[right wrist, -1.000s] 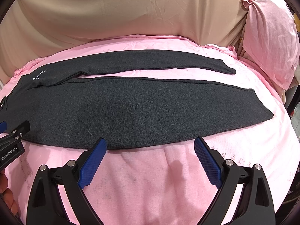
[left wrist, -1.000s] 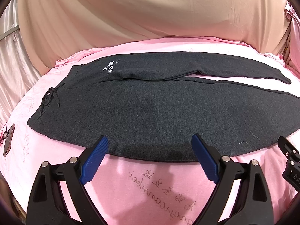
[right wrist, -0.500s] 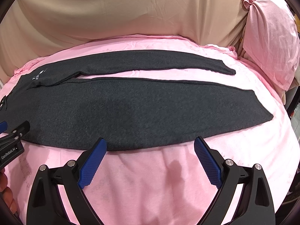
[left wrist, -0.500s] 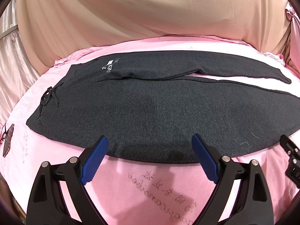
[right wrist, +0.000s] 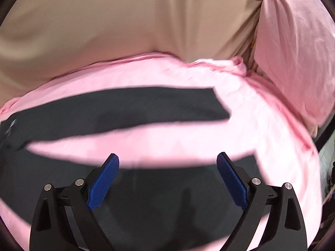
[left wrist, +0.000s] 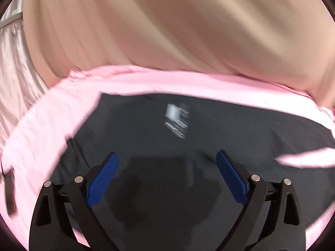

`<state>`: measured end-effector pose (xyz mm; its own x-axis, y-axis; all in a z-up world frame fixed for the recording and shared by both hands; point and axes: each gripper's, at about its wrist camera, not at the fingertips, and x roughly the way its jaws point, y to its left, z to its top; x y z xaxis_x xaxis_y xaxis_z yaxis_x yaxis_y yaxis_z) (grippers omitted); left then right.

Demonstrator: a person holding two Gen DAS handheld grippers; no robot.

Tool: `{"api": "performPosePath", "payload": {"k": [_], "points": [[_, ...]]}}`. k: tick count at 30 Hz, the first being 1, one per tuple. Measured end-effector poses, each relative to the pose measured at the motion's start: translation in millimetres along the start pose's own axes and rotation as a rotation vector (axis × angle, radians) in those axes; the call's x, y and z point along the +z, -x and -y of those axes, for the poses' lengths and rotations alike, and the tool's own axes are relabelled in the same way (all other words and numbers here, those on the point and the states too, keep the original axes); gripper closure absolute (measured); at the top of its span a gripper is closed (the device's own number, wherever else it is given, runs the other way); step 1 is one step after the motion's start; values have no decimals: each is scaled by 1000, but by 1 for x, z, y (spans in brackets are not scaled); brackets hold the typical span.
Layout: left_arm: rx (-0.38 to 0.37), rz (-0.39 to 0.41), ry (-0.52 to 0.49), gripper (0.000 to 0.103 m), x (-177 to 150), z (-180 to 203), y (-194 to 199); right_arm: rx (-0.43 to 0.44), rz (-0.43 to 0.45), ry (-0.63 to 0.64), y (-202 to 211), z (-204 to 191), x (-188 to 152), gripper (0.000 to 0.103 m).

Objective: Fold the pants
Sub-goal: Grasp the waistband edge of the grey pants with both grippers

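Observation:
Dark grey pants (left wrist: 209, 146) lie flat on a pink bed sheet (left wrist: 146, 81), waistband to the left, with a blurred white logo (left wrist: 177, 118) near the waist. My left gripper (left wrist: 167, 177) is open and hovers low over the waist and hip part. In the right wrist view the far leg (right wrist: 125, 106) and the near leg (right wrist: 167, 198) lie apart with pink sheet (right wrist: 146, 144) between them. My right gripper (right wrist: 167, 177) is open over the near leg. Both views are motion-blurred.
A beige curtain (left wrist: 167, 31) hangs behind the bed. A pink pillow (right wrist: 293, 52) stands at the far right. A shiny pale curtain (left wrist: 12, 62) is at the far left. A dark small object (left wrist: 9, 188) lies on the sheet at the left edge.
Both grippers have moved forward and down, from the near edge of the pants to over the fabric. The pants fill more of both views. Both stay open.

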<state>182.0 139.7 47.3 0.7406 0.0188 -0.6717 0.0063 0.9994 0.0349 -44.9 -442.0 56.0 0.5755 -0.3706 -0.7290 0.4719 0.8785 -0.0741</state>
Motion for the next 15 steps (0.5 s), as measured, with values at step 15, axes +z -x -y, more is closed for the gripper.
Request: {"api": "performPosePath", "payload": {"k": [15], "points": [[106, -210, 259, 11, 100, -121, -179, 27, -97, -148, -144, 64, 90, 13]]}}
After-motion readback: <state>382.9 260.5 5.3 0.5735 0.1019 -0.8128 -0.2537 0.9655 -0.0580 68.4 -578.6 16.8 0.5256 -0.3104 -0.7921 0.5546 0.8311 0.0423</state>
